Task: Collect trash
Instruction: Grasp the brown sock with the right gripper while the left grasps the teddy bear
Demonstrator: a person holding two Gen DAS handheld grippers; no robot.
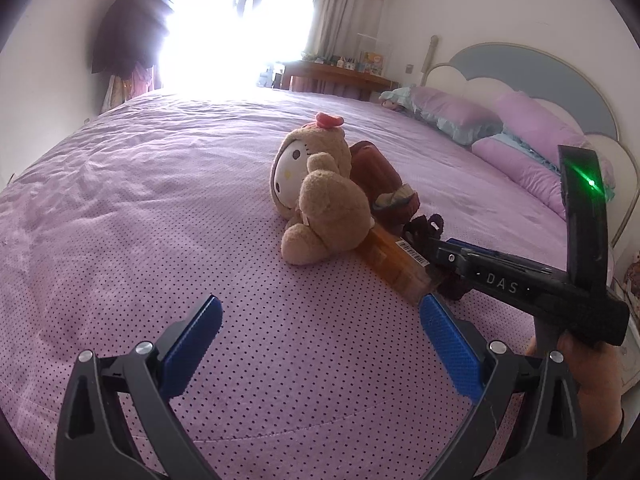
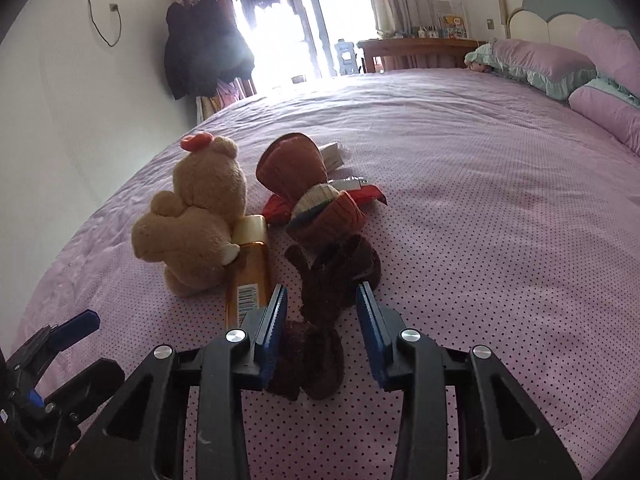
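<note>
My right tool [image 2: 320,312] is spread around a dark brown knitted piece [image 2: 320,344], possibly a sock; my left tool [image 1: 320,320] is spread, empty. The amber bottle [image 2: 248,276] lies just left; closing carelessly could snag it or the bed [image 2: 480,240] sheet.

Both wrist views low, close — sharing plush bear [image 1: 320,196].
</note>
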